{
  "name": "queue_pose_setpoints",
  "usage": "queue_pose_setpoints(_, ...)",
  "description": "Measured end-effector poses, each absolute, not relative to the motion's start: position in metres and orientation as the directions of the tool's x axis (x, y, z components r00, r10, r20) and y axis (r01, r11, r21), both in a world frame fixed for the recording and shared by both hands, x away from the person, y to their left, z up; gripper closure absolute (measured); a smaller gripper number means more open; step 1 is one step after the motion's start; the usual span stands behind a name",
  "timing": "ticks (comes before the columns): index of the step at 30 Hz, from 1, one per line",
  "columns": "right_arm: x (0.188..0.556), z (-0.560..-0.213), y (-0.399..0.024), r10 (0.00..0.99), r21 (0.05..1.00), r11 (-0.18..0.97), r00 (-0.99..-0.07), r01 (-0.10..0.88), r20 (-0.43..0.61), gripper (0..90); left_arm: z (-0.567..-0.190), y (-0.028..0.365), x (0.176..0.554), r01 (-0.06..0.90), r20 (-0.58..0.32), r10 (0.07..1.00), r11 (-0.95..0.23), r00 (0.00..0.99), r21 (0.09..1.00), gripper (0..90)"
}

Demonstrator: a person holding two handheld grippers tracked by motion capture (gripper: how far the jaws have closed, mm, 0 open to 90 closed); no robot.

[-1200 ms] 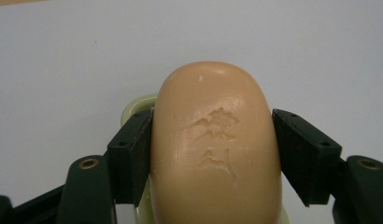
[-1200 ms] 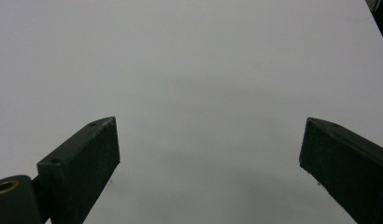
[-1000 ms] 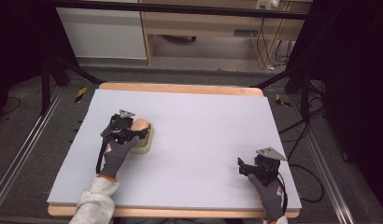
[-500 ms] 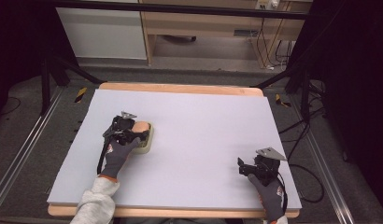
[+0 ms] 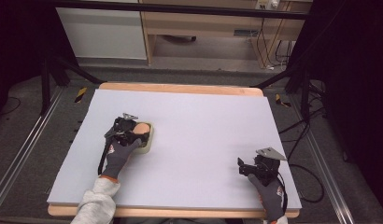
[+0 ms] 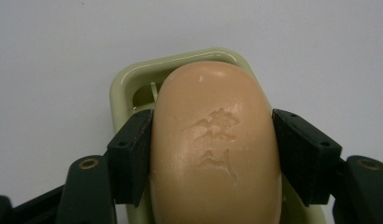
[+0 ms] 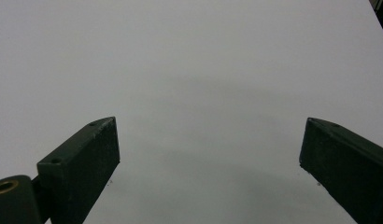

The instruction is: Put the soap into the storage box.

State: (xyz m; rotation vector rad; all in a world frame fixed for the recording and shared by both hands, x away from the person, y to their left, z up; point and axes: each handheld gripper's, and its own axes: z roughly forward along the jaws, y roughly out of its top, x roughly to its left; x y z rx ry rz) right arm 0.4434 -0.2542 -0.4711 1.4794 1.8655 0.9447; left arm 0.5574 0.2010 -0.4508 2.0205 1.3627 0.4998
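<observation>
My left tool [image 6: 213,154] pinches the soap bar [image 6: 215,149] over its green dish [image 6: 122,86]; right tool [image 7: 210,170], well right of dish, sits spread & idle. Looks like pickup or place step; next prob. a straight lift.

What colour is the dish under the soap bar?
Pale green; the soap dish shows best in the left gripper view, beneath the peach soap bar.

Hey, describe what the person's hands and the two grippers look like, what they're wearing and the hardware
Both hands wear dark grey gloves with orange marks; the left hand shows an orange cuff and a light grey sleeve. The left gripper and right gripper are black, each topped by a grey three-cornered plate, with black cables. The fingers are blocky, with brass-coloured pivot rivets.
</observation>
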Motion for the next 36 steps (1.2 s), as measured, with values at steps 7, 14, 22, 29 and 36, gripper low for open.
queue_pose_setpoints(7,0.443,-0.471,-0.254,0.974,0.81,0.14,-0.224,0.57,-0.01,5.3,-0.451,0.202,0.558,0.676,-0.048,0.92,-0.249,0.389,0.693,32.0)
queue_pose_setpoints(14,0.443,-0.471,-0.254,0.975,0.809,0.141,-0.224,0.57,-0.013,5.3,-0.451,0.203,0.558,0.681,-0.067,0.92,-0.235,0.386,0.694,31.4)
queue_pose_setpoints(22,0.443,-0.471,-0.255,0.975,0.812,0.14,-0.223,0.567,-0.012,5.3,-0.444,0.206,0.553,0.663,-0.083,0.918,-0.216,0.388,0.717,27.2)
queue_pose_setpoints(29,0.443,-0.47,-0.256,0.977,0.813,0.13,-0.213,0.568,-0.007,5.3,-0.431,0.209,0.542,0.628,-0.106,0.906,-0.196,0.41,0.753,25.0)
queue_pose_setpoints(36,0.442,-0.47,-0.26,0.981,0.814,0.12,-0.195,0.568,-0.008,5.1,-0.421,0.216,0.525,0.591,-0.109,0.885,-0.207,0.453,0.779,22.0)
